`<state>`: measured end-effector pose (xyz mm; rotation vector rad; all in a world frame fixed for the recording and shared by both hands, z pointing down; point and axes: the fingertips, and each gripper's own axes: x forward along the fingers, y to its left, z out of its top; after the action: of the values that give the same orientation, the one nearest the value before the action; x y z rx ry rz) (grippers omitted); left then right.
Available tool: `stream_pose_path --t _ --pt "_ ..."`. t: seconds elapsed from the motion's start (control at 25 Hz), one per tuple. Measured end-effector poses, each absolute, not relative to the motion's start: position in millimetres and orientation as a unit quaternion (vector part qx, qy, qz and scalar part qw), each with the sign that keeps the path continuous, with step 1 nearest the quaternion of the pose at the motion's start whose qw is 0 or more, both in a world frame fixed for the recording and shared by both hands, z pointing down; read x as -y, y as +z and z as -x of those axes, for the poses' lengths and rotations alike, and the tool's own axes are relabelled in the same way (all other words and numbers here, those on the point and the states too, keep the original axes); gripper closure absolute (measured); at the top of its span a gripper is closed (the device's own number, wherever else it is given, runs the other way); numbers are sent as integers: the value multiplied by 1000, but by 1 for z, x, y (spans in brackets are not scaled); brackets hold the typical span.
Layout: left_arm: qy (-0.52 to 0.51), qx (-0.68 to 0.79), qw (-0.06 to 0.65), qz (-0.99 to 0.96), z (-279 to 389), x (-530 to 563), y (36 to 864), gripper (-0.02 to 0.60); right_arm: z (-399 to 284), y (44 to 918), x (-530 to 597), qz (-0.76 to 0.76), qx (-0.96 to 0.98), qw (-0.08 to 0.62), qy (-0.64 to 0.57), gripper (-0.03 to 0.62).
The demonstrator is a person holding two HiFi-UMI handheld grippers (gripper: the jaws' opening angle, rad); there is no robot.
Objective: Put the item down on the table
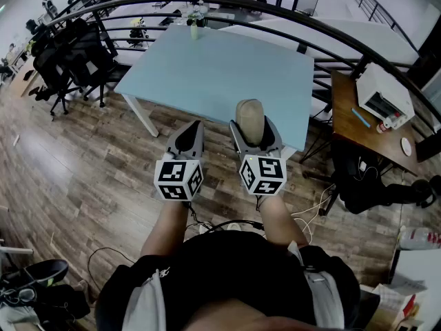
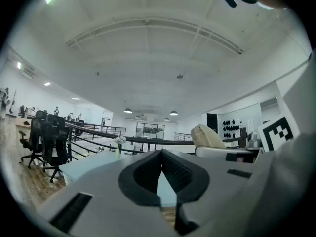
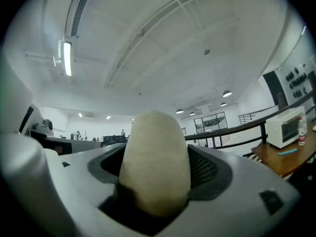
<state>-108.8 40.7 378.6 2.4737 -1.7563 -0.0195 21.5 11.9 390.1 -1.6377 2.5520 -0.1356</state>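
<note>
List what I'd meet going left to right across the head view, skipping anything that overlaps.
In order: black office chairs → left gripper → beige item → white appliance.

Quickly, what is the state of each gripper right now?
Left gripper: shut, nothing between its jaws.
Right gripper: shut on the beige oval item.

One item (image 1: 249,114), one table (image 1: 207,67), two grippers (image 1: 195,125) (image 1: 254,131)
</note>
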Motion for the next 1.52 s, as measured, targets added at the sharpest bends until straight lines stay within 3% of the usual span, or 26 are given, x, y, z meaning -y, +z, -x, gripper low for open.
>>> stream_pose_path --t 0.68,1.16,1.52 --pt "-6 569 65 -820 95 -47 376 568 -43 381 -17 555 -828 66 -53 210" --pt "20 547 35 -836 122 -46 385 568 -21 369 -30 584 -806 82 -35 210" --pt "-2 525 56 -849 142 -48 389 568 -16 377 -40 609 -789 79 -36 209"
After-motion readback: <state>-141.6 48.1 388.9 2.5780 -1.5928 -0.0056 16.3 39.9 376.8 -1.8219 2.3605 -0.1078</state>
